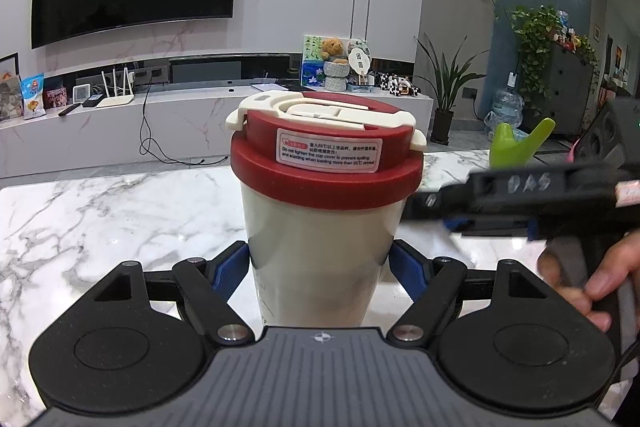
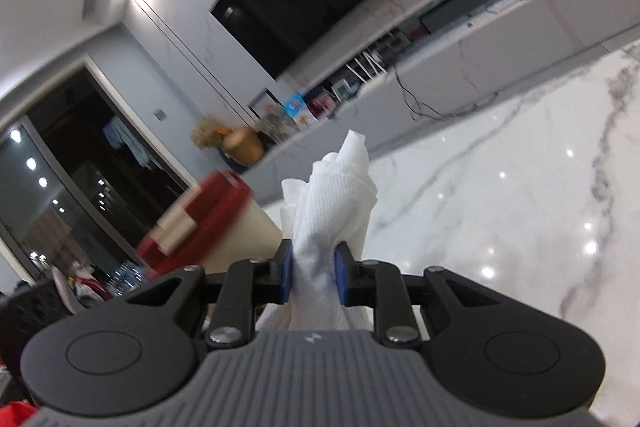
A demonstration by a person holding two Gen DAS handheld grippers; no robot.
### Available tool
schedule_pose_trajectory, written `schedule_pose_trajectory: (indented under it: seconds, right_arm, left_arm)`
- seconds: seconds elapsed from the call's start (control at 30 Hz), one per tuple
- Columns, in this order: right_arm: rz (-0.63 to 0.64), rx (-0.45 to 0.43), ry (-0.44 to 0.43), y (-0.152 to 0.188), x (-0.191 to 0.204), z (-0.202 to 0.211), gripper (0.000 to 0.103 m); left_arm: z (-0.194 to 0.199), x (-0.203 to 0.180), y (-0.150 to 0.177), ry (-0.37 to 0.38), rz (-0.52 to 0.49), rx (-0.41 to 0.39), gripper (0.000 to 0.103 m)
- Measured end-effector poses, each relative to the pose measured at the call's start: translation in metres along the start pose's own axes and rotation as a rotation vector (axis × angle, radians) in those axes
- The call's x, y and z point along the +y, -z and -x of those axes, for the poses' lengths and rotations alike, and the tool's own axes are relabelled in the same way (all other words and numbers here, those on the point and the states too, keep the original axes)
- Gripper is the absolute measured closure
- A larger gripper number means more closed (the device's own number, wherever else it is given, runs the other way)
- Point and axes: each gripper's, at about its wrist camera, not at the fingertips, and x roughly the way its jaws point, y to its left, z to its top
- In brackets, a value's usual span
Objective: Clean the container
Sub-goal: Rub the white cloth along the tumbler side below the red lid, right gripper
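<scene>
Cream cup (image 1: 316, 247) — red lid (image 1: 326, 163) on

On the red lid (image 1: 326, 163) of the cup (image 1: 320, 251) I hold, a white sticker (image 1: 329, 149) reads "Do not tighten the cup cover to prevent spilling and scalding when loading more than 55°C drinks!", beneath Chinese print.

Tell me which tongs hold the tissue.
The right tongs pinch the white tissue; the left tongs grip the red-lidded cup instead.
</scene>
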Motion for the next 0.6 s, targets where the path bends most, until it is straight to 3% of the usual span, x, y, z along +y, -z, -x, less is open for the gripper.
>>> schedule_pose_trajectory:
  seconds: [0.2,0.43,0.6]
  right_arm:
    - [-0.009,0.057,0.052,0.008,-0.008,-0.018,0.079]
    - [-0.001,0.097,0.096,0.016,-0.014,-0.031,0.079]
    - [0.002,0.139,0.14,0.024,-0.02,-0.041,0.079]
  left_arm:
    - [-0.001,-0.003,0.002,-0.019,0.029,-0.006,0.027]
    - [-0.002,-0.022,0.009,-0.149,0.098,-0.044,0.025]
    - [-0.003,-0.03,0.012,-0.182,0.09,-0.038,0.027]
